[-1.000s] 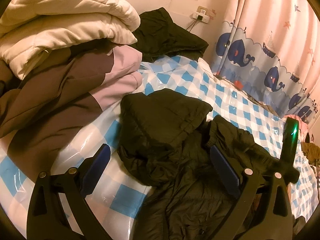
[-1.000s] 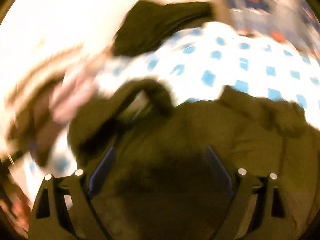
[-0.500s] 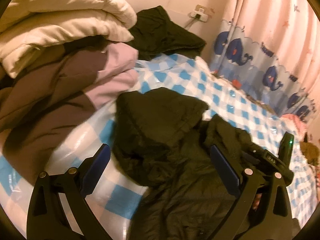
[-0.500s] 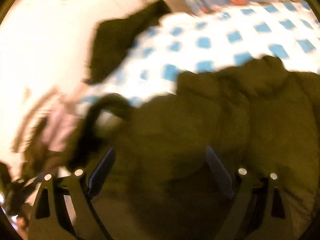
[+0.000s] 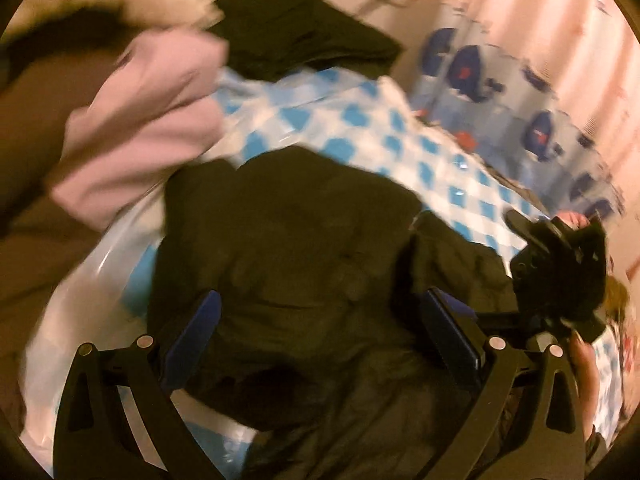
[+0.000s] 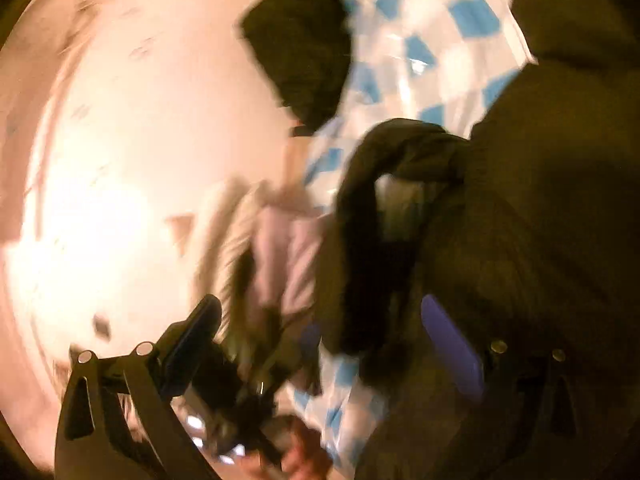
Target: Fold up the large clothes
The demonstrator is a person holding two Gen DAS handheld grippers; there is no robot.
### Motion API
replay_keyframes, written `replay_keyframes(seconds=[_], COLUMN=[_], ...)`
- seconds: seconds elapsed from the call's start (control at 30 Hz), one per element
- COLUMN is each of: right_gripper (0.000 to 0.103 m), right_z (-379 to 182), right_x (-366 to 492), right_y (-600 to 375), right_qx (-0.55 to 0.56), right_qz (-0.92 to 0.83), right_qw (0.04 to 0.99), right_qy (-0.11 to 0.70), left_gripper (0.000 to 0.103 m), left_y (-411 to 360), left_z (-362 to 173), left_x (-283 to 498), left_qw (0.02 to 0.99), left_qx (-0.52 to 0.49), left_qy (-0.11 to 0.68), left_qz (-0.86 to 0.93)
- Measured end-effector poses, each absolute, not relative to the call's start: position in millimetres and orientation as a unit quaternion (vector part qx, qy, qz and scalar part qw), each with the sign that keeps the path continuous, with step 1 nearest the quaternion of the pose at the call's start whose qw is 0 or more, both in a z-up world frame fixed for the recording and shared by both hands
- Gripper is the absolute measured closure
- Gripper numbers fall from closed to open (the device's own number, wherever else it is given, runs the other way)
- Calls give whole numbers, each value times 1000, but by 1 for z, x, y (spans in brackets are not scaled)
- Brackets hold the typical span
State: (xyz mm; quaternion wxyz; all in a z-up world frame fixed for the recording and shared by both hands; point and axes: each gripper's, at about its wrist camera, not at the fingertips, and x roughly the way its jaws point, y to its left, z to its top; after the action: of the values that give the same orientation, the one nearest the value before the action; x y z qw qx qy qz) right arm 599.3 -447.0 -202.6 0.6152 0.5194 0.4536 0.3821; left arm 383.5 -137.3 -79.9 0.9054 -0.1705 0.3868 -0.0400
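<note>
Left gripper (image 5: 316,344) hovers low over the dark olive padded hooded jacket (image 5: 288,264), its blue-padded tongs spread wide, nothing between them but the fabric below. The jacket lies crumpled mid-scene on the glossy blue-and-white checked plastic sheet (image 5: 360,120), its hood edge humped up toward the far side, its near part running under the gripper. Bare sheet shows far and right of the hood. On the left a heap crowds right up to the jacket's edge: a pale pink folded garment (image 5: 160,120) touching a brown one (image 5: 36,152). Another dark garment (image 5: 304,40) sits at the far wall. A pink curtain with blue whales (image 5: 520,80) closes off the right.

Right gripper (image 6: 320,344) is badly blurred, but its fingers stand wide apart, the right pad (image 6: 452,352) against the jacket (image 6: 540,240); whether it touches, I can't tell. It shows in the left view too (image 5: 560,272), at the jacket's right edge.
</note>
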Motion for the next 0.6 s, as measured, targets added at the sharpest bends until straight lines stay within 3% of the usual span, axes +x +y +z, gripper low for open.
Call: replay_keyframes(seconds=[0.17, 0.3, 0.37, 0.47, 0.6], right_gripper=[7, 7, 7, 7, 7], right_z=[-227, -196, -179, -163, -195], right_x=[620, 593, 566, 518, 483], right_y=[-433, -458, -477, -531, -612], right_qx=[584, 540, 505, 409, 412], right_qz=[336, 337, 335, 277, 204], right_qw=[594, 645, 679, 763, 770], right_qy=[441, 424, 414, 418, 442], left_gripper=[7, 7, 7, 7, 7], left_y=[-118, -142, -184, -270, -347], left_z=[-83, -45, -27, -32, -79], left_x=[377, 356, 352, 367, 421], left_qw=[913, 952, 965, 931, 813], left_qx=[-142, -68, 48, 303, 517], left_qy=[381, 298, 255, 204, 256], left_qz=[20, -10, -31, -26, -83])
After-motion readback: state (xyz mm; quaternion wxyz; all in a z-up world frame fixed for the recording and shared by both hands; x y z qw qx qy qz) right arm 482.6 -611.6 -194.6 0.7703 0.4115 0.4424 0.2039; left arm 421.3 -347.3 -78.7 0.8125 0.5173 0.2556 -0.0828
